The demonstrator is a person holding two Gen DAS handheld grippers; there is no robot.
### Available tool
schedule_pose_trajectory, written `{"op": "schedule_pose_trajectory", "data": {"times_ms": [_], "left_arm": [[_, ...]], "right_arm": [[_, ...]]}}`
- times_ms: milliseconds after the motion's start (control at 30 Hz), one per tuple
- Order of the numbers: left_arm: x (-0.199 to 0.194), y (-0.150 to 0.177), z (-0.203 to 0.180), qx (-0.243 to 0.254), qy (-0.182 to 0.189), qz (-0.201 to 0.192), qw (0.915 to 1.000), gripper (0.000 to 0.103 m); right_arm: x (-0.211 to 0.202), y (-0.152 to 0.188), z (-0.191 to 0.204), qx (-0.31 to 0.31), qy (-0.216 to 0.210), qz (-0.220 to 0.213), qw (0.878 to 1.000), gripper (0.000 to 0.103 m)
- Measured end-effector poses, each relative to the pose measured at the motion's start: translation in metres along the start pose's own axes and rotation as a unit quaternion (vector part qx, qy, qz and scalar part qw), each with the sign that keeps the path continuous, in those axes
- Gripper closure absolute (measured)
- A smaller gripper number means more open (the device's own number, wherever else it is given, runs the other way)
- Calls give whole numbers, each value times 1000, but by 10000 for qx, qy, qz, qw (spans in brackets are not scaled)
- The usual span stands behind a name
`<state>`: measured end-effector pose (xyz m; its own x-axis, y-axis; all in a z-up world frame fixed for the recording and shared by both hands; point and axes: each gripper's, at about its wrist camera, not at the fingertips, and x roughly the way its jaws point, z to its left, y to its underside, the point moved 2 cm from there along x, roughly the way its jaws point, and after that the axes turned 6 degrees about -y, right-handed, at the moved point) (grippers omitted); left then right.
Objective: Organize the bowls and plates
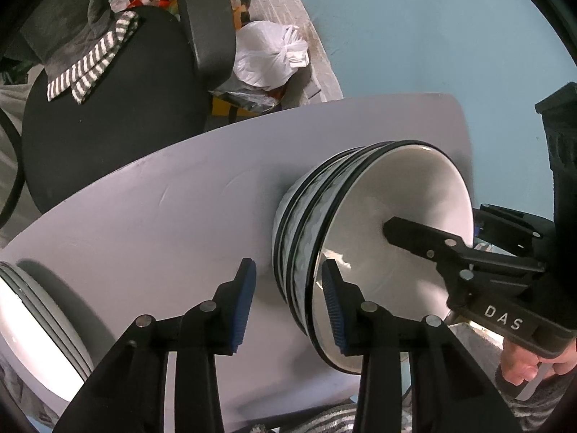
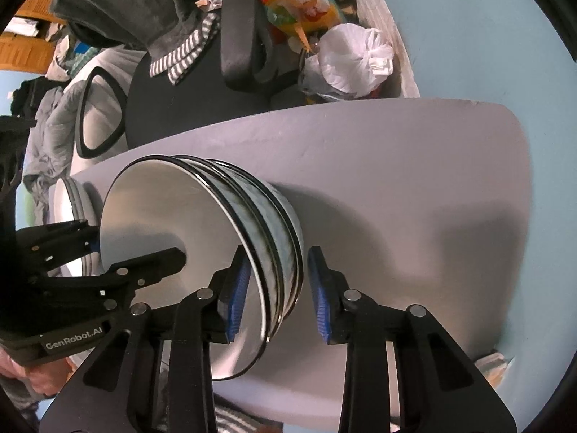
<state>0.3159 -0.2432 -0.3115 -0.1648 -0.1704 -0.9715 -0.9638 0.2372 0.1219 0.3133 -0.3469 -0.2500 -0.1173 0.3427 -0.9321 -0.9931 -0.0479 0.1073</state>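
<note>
A stack of three nested white bowls with dark rims (image 1: 360, 238) stands on the lilac table (image 1: 162, 216); it also shows in the right wrist view (image 2: 202, 238). My left gripper (image 1: 288, 306) is open, its jaws astride the near rim of the stack, one finger inside the top bowl. My right gripper (image 2: 277, 288) is open, also astride the rim, one finger inside the bowl and one outside. Each gripper shows in the other's view, reaching into the bowl. A stack of white plates (image 1: 39, 328) lies at the table's left end; it shows small in the right wrist view (image 2: 72, 198).
A black office chair (image 1: 119, 108) with a striped cloth stands past the table's far edge. A tied white plastic bag (image 1: 270, 57) and clutter lie on the floor beyond. The table top (image 2: 414, 180) stretches right of the bowls.
</note>
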Motion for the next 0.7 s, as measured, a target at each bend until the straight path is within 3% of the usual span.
{"op": "schedule_pose_trajectory", "data": {"times_ms": [133,333,467,700], "left_arm": [[-1,-1,-2,-43,122,-6,9999,73],[-2,0,-2,42,90,-37,9999,74],[-5,0,-3,72,41,-75,9999,76],[-5,1,-3,60,-31,-64,10000,78]], "right_arm": [[2,-1,2,-41,47,18,10000,73],[3,-2,4,26,136,37,9999,73],[3,0,9,-28,397,-30,9992,81],[2,2,9,97,483,-70,9988,83]]}}
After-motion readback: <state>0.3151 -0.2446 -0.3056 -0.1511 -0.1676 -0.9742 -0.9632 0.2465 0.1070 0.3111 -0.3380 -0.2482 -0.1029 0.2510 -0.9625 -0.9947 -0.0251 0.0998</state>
